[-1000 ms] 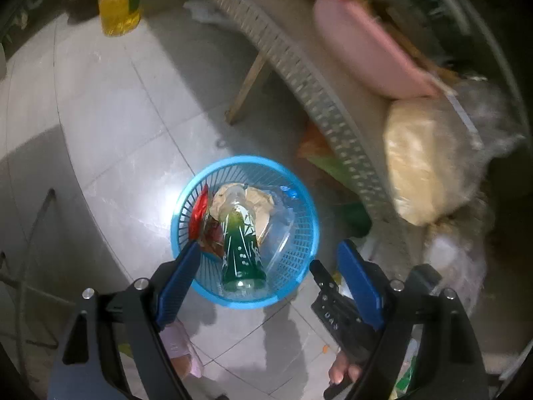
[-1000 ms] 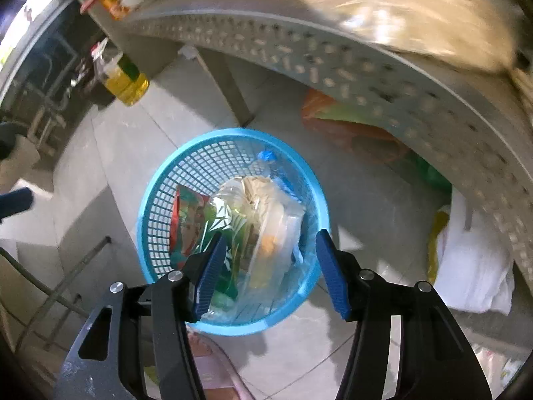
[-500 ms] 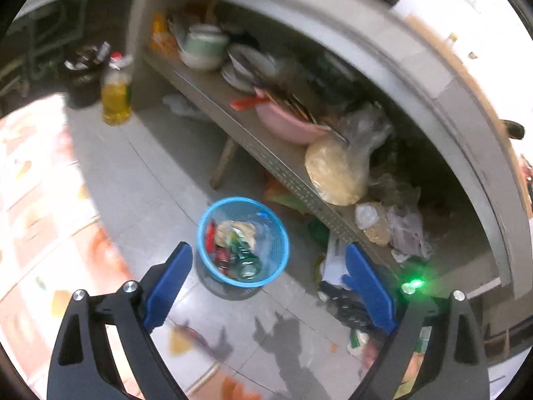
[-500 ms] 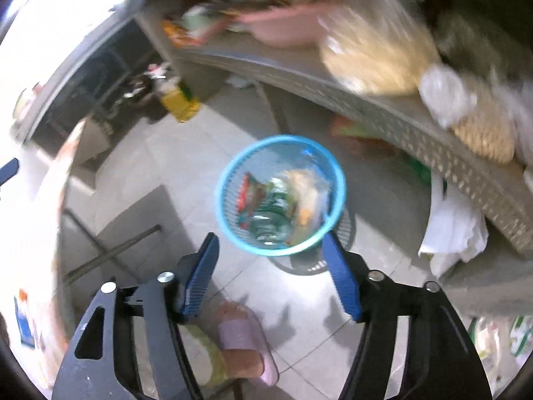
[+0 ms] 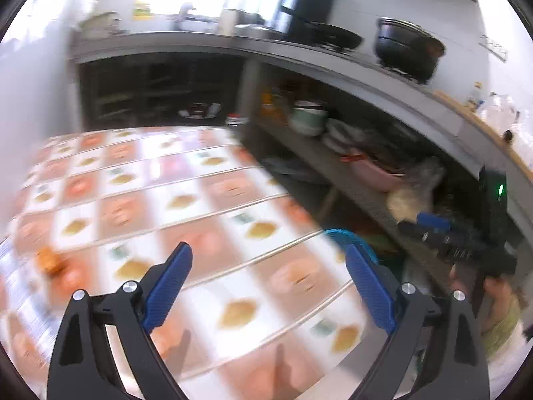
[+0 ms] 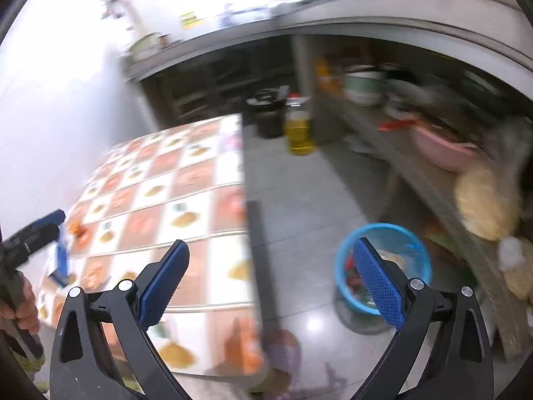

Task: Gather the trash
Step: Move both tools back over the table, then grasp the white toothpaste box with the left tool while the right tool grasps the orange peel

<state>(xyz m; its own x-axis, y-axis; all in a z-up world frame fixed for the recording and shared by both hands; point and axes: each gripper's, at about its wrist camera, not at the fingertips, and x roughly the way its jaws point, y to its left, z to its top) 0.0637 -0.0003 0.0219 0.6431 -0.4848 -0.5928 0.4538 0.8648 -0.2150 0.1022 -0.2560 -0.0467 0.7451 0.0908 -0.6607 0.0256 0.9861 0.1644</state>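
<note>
Your left gripper [image 5: 268, 260] stands wide with nothing between its blue pads. Your right gripper [image 6: 269, 260] is opening its jaws, also empty. Both hang above the table [image 6: 186, 180] with its patterned cloth. The table edge cuts across most of the left view. The blue trash basket [image 6: 413, 243] sits on the floor beyond that edge, beside the low shelf [image 6: 393, 143], partly behind your right gripper's right finger.

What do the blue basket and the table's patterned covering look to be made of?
Blue basket: plastic, probably, going by its bright uniform colour and thin perforated mesh wall. Table covering: likely glossy printed vinyl or oilcloth, given its repeated food prints and sheen; blur leaves this uncertain.
</note>
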